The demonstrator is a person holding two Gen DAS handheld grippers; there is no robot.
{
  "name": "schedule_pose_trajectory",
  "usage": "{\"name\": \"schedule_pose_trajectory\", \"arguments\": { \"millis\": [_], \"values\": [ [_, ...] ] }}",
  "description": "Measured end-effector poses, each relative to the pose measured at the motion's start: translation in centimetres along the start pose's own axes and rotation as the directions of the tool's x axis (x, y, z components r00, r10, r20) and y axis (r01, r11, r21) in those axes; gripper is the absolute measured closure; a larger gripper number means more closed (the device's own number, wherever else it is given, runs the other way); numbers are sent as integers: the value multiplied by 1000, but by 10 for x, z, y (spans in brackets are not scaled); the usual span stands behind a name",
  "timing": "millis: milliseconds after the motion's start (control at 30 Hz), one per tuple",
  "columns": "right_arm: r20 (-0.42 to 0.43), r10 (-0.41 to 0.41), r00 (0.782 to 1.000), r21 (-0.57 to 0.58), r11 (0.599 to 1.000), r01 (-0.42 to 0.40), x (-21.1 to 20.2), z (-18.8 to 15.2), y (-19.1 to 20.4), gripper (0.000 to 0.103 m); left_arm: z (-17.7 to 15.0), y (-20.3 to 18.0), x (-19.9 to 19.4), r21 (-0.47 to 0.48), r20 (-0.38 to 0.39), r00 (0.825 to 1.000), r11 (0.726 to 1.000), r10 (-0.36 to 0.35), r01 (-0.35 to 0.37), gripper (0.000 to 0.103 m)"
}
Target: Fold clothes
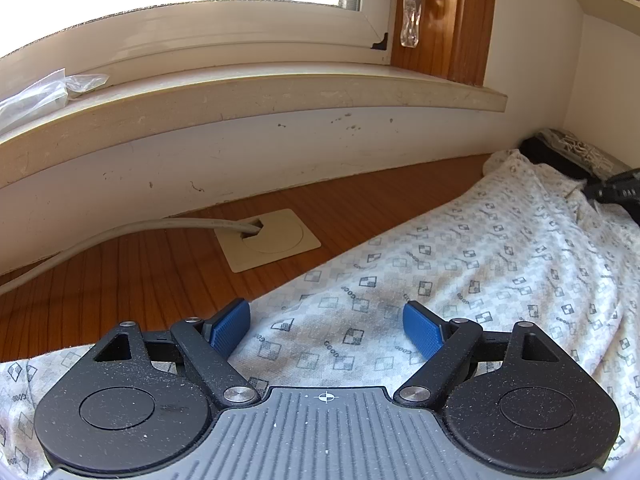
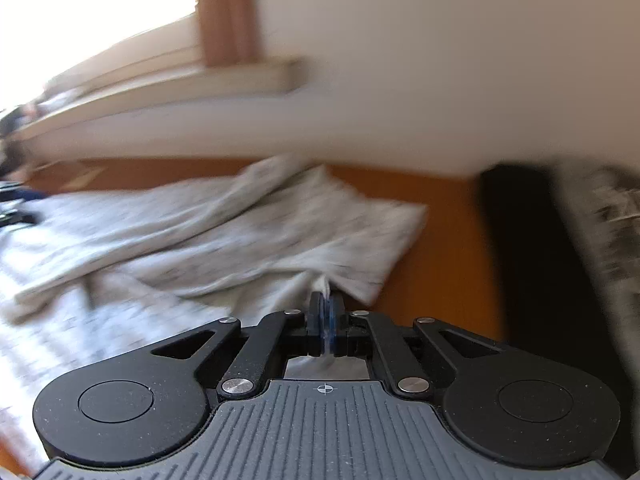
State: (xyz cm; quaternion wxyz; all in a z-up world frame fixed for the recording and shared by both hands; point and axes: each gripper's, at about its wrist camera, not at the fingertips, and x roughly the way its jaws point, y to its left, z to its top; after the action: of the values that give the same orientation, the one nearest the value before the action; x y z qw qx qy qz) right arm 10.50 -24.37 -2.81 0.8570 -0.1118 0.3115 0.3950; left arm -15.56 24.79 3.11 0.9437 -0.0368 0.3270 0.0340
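Observation:
A white garment (image 1: 500,260) printed with small grey checks and lettering lies spread over the wooden desk (image 1: 140,272). My left gripper (image 1: 326,320) hovers just over its near edge, its blue pads (image 1: 230,330) wide apart and nothing between them. In the blurred right wrist view the garment (image 2: 240,232) lies rumpled with a folded flap at the right. My right gripper (image 2: 326,300) is shut, and a small tuft of the cloth's edge sticks out from between its pads. At the far right of the left wrist view the right gripper (image 1: 616,192) shows as a dark shape on the cloth.
A beige cable plate (image 1: 268,238) with a grey cable (image 1: 120,232) sits in the desk behind the cloth. The wall and window sill (image 1: 240,92) run along the back, with a plastic bag (image 1: 40,92) on the sill. A black object (image 2: 520,248) stands at the right.

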Motion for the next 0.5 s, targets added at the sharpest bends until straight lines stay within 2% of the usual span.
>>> {"name": "schedule_pose_trajectory", "arguments": {
  "millis": [67, 200, 267, 300, 367, 433, 500],
  "values": [
    [20, -60, 998, 76, 995, 58, -11, -1, -16, 101, 0, 0, 0, 0, 0, 1000, 1000, 0, 0, 17],
    [-19, -103, 994, 205, 973, 105, -10, -16, -45, 101, 0, 1, 0, -1, 0, 1000, 1000, -1, 1, 17],
    [-26, -137, 990, 210, 968, 140, -8, -19, -50, 100, 0, 1, 0, -5, 0, 1000, 1000, -4, 4, 17],
    [-16, -138, 990, 221, 965, 138, -10, -19, -51, 96, 0, 1, 0, -4, 0, 1000, 1000, -3, 3, 17],
    [18, -114, 993, 239, 965, 106, -14, -14, -51, 96, 0, 0, 0, -2, -2, 1000, 1000, -1, 1, 17],
    [45, -80, 996, 202, 977, 70, -15, -7, -41, 95, 0, 0, 0, -2, -2, 1000, 1000, -1, 1, 17],
    [40, -45, 998, 163, 986, 38, -8, -2, -30, 83, 0, 0, 0, -3, -5, 1000, 1000, -1, 1, 17]
  ]
}}
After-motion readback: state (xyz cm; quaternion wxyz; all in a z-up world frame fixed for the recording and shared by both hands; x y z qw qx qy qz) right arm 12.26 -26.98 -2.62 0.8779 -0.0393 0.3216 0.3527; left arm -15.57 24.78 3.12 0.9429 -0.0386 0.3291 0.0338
